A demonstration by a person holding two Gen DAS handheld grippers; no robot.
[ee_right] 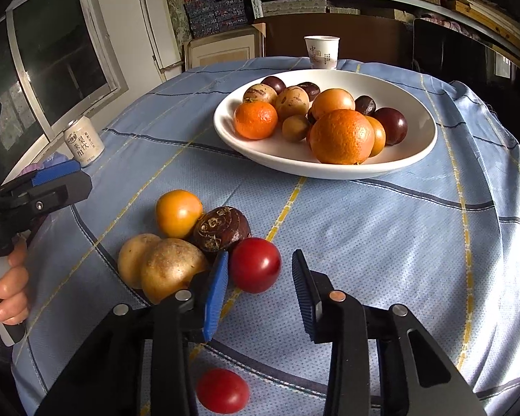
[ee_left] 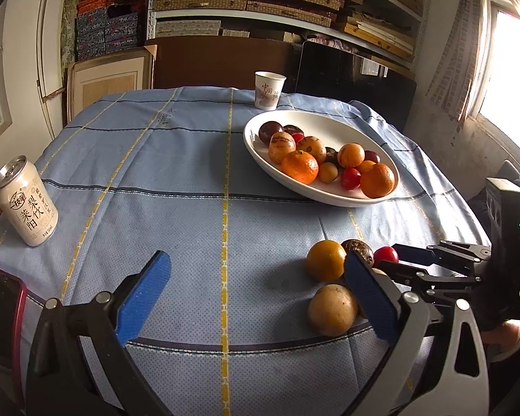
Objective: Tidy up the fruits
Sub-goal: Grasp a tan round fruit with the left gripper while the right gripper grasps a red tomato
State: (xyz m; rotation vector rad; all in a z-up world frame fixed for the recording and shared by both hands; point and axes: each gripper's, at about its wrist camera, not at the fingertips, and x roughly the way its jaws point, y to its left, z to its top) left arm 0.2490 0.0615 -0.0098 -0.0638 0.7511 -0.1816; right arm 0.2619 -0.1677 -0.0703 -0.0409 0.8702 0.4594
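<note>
A white oval bowl point(ee_left: 332, 197) point(ee_right: 412, 159) holds several fruits, oranges among them. Loose fruits lie on the blue cloth at the near right: an orange-yellow fruit point(ee_left: 326, 260) point(ee_right: 178, 213), a dark brown carved fruit point(ee_right: 222, 228), two tan fruits point(ee_right: 173, 268) point(ee_left: 331, 310), a red fruit point(ee_right: 254, 265) point(ee_left: 386, 254) and a second red fruit point(ee_right: 222, 391) close under the gripper. My right gripper point(ee_right: 260, 277) is open, its left pad touching or nearly touching the first red fruit. My left gripper point(ee_left: 256, 298) is open and empty, left of the loose fruits.
A drink can point(ee_left: 26, 204) point(ee_right: 84, 142) stands at the table's left edge. A paper cup point(ee_left: 268, 90) point(ee_right: 321, 52) stands behind the bowl. A red-cased phone point(ee_left: 1, 315) lies at the near left. Shelves with boxes stand beyond the table.
</note>
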